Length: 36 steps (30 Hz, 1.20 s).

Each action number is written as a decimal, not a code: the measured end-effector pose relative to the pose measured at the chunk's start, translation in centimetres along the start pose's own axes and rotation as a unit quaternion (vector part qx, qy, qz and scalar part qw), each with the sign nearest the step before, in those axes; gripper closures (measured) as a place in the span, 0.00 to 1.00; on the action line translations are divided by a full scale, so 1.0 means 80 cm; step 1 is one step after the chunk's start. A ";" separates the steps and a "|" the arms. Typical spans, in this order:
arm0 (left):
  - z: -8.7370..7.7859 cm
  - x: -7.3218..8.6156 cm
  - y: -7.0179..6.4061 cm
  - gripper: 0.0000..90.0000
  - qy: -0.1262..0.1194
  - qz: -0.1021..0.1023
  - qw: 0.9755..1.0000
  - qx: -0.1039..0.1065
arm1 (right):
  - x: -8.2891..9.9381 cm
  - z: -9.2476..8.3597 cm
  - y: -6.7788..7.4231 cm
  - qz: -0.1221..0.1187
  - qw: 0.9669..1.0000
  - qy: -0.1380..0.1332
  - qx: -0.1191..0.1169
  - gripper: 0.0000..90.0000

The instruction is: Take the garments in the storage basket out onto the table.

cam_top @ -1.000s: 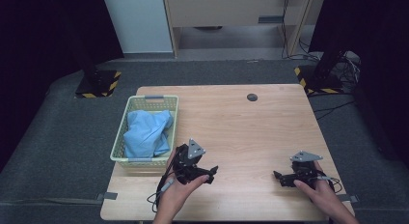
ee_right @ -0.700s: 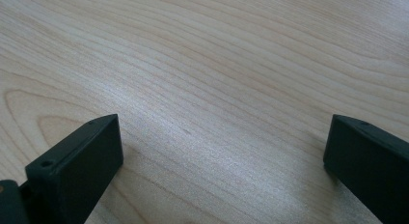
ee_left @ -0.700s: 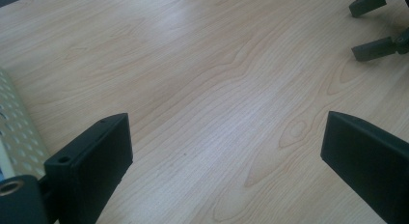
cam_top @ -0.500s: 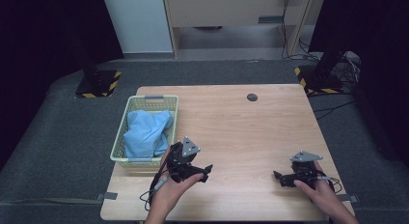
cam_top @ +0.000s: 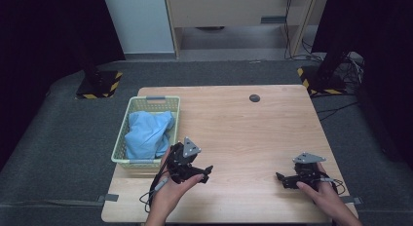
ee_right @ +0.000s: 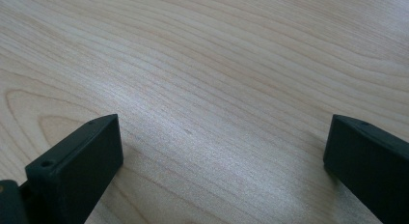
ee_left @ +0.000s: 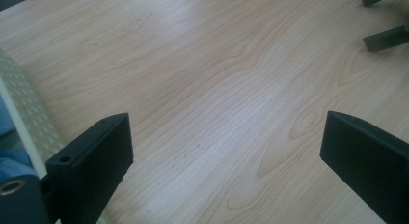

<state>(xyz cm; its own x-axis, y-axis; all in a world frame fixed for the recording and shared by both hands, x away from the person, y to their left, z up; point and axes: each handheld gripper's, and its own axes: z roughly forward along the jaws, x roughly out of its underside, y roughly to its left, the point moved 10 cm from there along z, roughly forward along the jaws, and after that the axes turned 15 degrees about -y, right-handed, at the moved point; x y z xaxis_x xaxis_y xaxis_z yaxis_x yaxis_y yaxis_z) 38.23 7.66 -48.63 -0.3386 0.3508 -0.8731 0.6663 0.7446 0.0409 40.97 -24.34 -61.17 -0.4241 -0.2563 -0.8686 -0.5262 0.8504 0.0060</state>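
- High view: left gripper [cam_top: 202,171] just beside basket [cam_top: 171,103], jaws wide apart, holding nothing; right gripper [cam_top: 282,179] well apart, likewise spread and empty.
- Basket holds crumpled blue cloth [cam_top: 146,134].
- Risk: a low approach may catch the rim and shove the basket, or the pinch may take too little cloth.

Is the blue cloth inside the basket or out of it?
Inside: the blue cloth lies crumpled within the green basket.
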 end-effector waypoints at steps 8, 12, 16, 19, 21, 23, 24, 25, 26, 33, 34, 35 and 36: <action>-0.014 0.001 0.016 0.05 0.009 0.006 1.000 -0.024 | 0.000 0.000 0.001 0.000 1.000 0.000 0.000 0.01; -0.014 0.006 0.018 0.05 0.017 0.004 1.000 -0.022 | 0.000 0.001 0.001 -0.001 1.000 0.000 -0.001 0.01; -0.009 0.010 0.020 0.05 0.031 0.007 0.999 -0.021 | 0.000 0.001 0.001 -0.001 1.000 0.000 -0.002 0.01; -0.005 0.009 0.026 0.05 0.038 0.011 0.999 -0.025 | 0.000 0.001 0.001 -0.001 1.000 0.000 -0.002 0.01; -0.003 0.009 0.032 0.05 0.041 0.011 0.999 -0.027 | 0.000 0.001 0.001 -0.001 1.000 0.000 -0.002 0.01; -0.002 0.009 0.040 0.05 0.045 0.010 0.998 -0.029 | 0.000 0.001 0.001 -0.001 1.000 0.000 -0.002 0.01; -0.002 0.008 0.044 0.05 0.045 0.008 0.998 -0.032 | 0.000 0.001 0.001 -0.001 1.000 0.000 -0.002 0.01; -0.003 0.007 0.048 0.05 0.046 0.007 0.998 -0.035 | 0.000 0.001 0.001 -0.001 1.000 0.000 -0.002 0.01; -0.004 0.005 0.052 0.05 0.046 0.005 0.998 -0.037 | 0.000 0.001 0.001 -0.001 1.000 0.000 -0.003 0.01; -0.008 0.000 0.074 0.05 0.056 -0.004 0.997 -0.047 | 0.000 0.001 0.002 -0.001 1.000 0.000 -0.004 0.01; -0.008 -0.001 0.077 0.05 0.056 -0.004 0.997 -0.049 | 0.000 0.001 0.002 -0.001 1.000 0.000 -0.004 0.01; -0.007 -0.001 0.079 0.05 0.056 -0.005 0.997 -0.049 | -0.001 0.001 0.002 -0.002 1.000 0.000 -0.004 0.01; -0.007 -0.001 0.082 0.05 0.058 -0.006 0.997 -0.049 | -0.001 0.001 0.002 -0.002 1.000 0.000 -0.004 0.01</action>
<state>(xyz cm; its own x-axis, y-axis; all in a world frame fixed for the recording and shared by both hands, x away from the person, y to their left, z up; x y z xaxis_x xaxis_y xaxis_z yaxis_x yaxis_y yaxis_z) 42.25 12.79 -48.05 -0.4248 0.4005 -0.8119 0.5953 0.7992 0.0828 40.97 -24.16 -61.17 -0.4224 -0.2595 -0.8685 -0.5336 0.8457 0.0068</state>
